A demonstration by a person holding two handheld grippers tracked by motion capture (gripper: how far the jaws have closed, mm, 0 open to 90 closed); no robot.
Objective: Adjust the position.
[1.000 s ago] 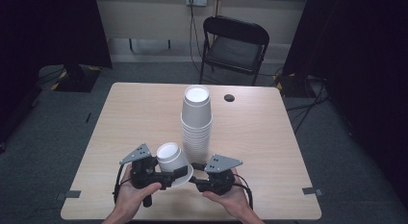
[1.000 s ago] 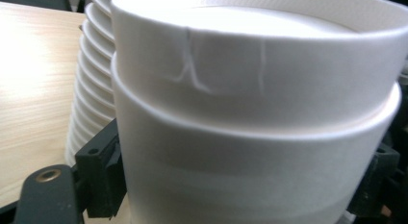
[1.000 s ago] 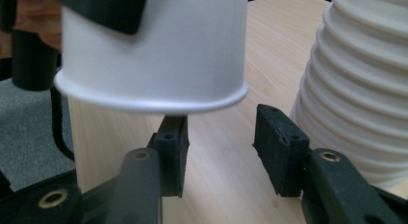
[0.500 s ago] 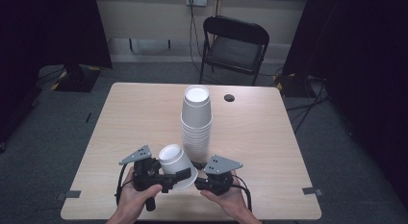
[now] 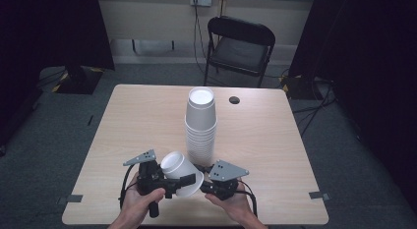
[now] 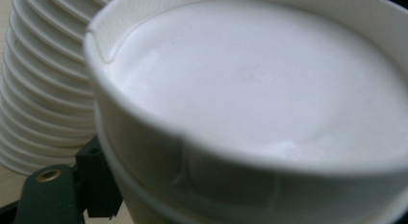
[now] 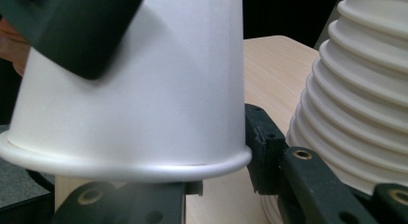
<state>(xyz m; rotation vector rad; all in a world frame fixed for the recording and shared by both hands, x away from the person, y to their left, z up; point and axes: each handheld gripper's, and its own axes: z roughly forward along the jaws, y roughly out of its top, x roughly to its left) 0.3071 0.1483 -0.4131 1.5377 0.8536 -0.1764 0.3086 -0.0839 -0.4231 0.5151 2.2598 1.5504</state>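
The light wooden worktop (image 5: 123,121) is carrying a tall stack of upturned white paper cups (image 5: 200,125) near its middle, with a small dark disc (image 5: 234,100) lying just beyond the stack. A black folding chair (image 5: 239,47) is standing behind the far edge. At the near edge, a single white paper cup (image 5: 179,171) is hanging tilted, bottom up, just in front of the stack. The left claw (image 5: 183,181) is gripping this cup's wall. The right claw (image 5: 202,176) is sitting around the cup's rim (image 7: 125,168); its jaws have just been closing, and contact cannot be told.
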